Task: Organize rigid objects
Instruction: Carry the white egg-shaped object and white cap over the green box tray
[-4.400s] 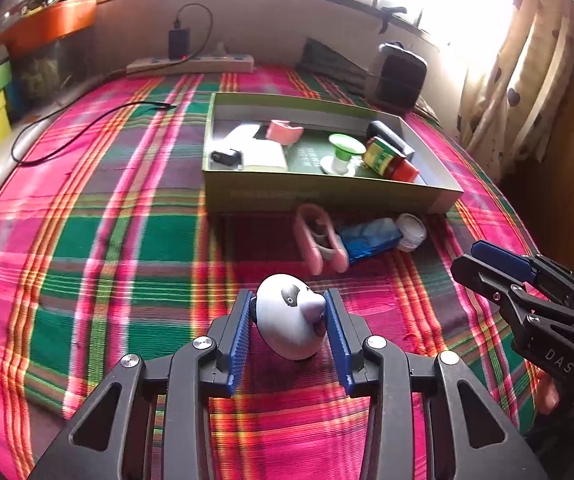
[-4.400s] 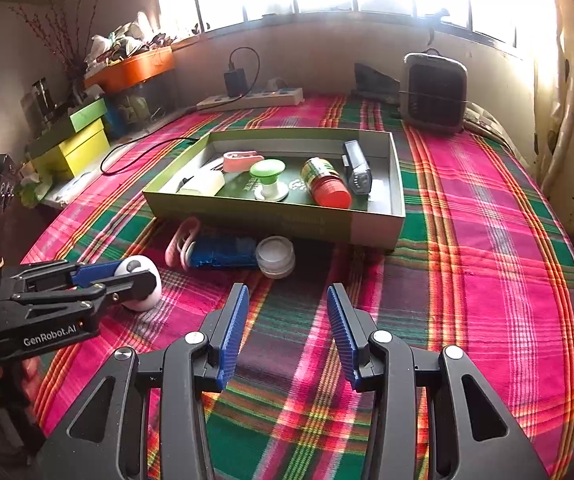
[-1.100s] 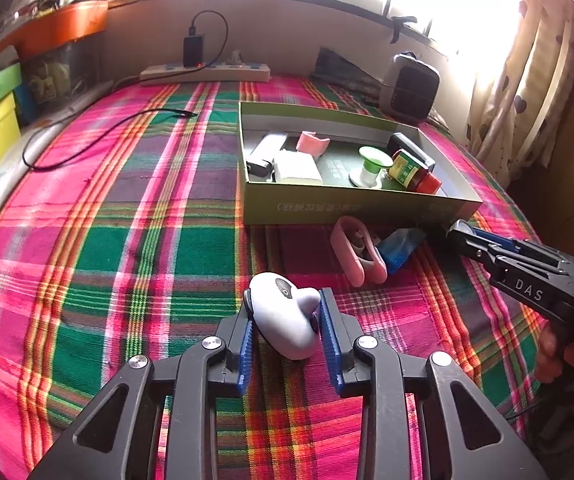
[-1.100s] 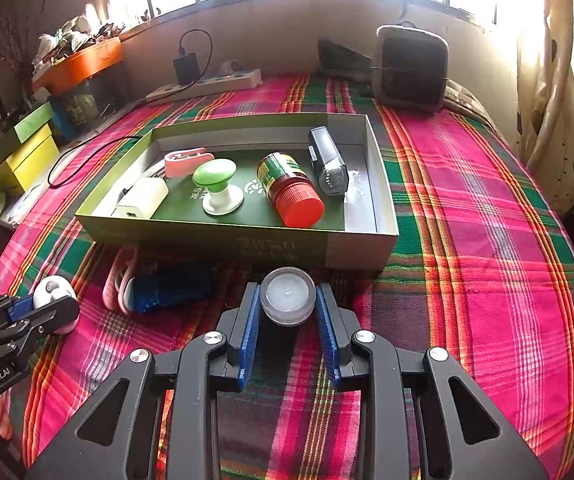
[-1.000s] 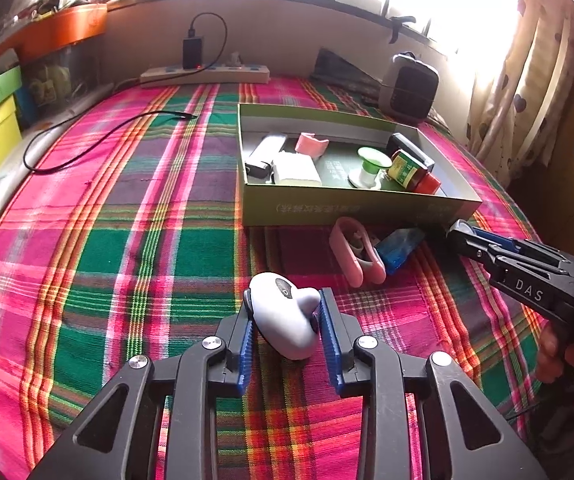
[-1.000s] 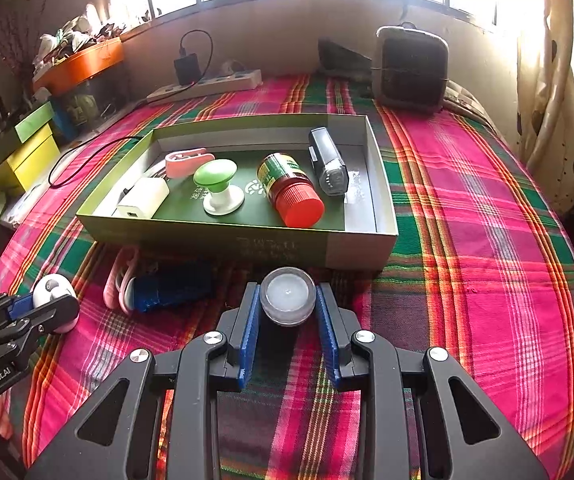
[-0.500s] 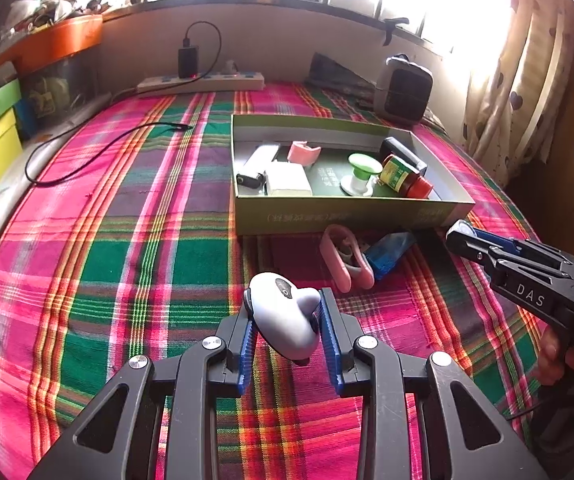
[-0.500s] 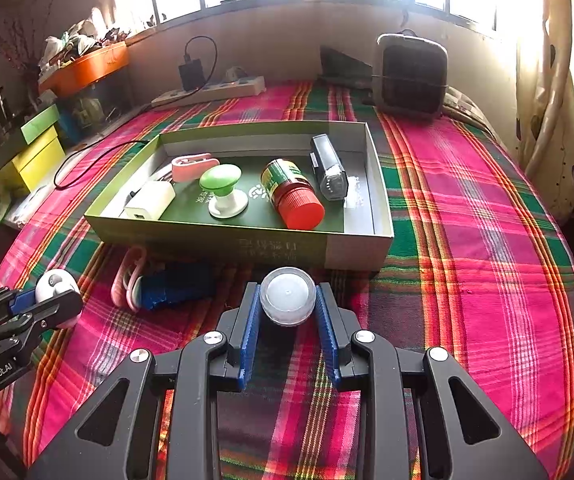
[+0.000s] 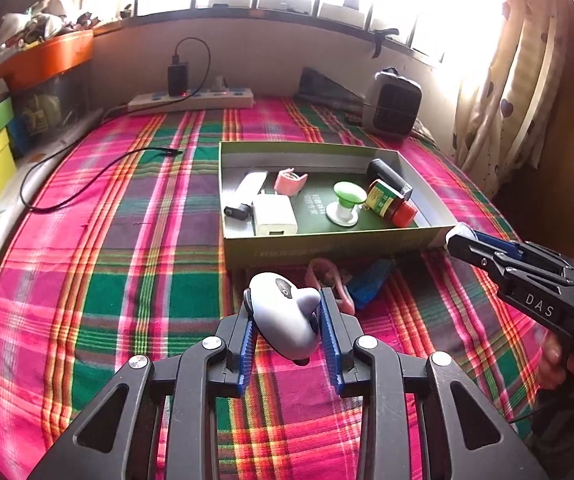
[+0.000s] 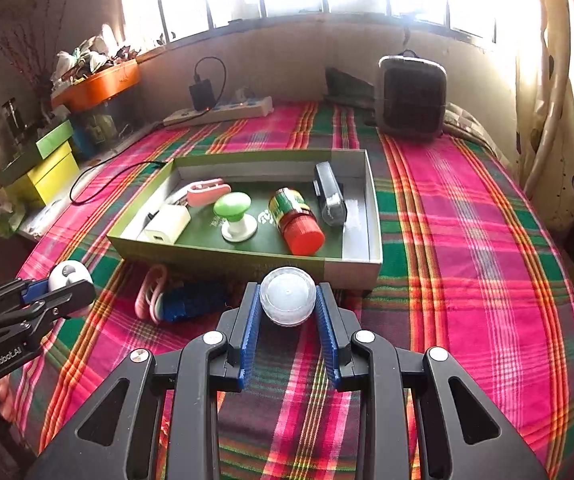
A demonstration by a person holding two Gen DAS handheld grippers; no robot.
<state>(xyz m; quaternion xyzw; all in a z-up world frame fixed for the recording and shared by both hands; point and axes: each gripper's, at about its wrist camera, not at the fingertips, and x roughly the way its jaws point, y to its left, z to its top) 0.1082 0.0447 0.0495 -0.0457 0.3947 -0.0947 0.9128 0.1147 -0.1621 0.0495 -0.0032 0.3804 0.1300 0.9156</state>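
My left gripper (image 9: 287, 312) is shut on a white rounded gadget (image 9: 283, 314) and holds it above the plaid cloth, short of the green box (image 9: 327, 242). It also shows in the right wrist view (image 10: 69, 274). My right gripper (image 10: 287, 300) is shut on a small clear round jar (image 10: 287, 295), lifted just before the box's front wall (image 10: 247, 264). The box holds a green knob (image 10: 234, 210), a red-capped bottle (image 10: 297, 222), a white charger (image 10: 169, 224), a pink clip (image 10: 207, 192) and a black device (image 10: 329, 194).
A pink looped object (image 10: 149, 294) and a blue packet (image 10: 195, 300) lie on the cloth in front of the box. A power strip (image 9: 193, 100), a black cable (image 9: 87, 178) and a small heater (image 10: 411, 98) stand at the back. Coloured boxes (image 10: 45, 168) are at the left edge.
Both grippers have risen and eased back with their objects, so the box looks farther and lower. Earlier still, the right gripper was open and empty; it now holds the jar.
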